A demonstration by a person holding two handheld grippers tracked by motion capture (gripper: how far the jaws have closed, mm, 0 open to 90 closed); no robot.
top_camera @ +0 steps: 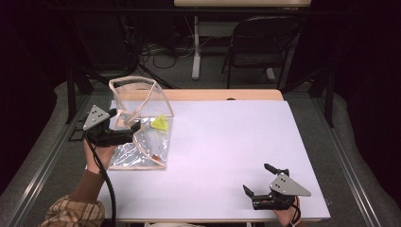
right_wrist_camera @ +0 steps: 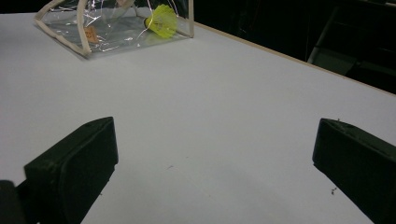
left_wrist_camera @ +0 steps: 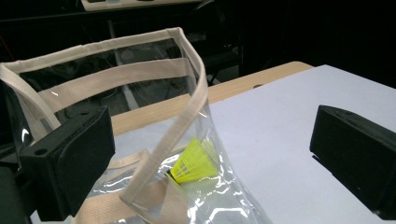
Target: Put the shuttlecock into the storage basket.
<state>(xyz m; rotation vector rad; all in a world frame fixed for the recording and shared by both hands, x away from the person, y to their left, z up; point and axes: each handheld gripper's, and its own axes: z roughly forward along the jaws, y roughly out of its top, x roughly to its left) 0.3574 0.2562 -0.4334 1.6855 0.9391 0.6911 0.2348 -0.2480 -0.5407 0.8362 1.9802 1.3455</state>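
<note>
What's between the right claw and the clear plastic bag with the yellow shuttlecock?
Bare white tabletop between right claw and clear plastic bag, per the right gripper view.

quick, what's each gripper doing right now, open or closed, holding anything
Left gripper: open, jaws wide at the clear bag, gripping nothing.
Right gripper: open, empty, over the table.
</note>
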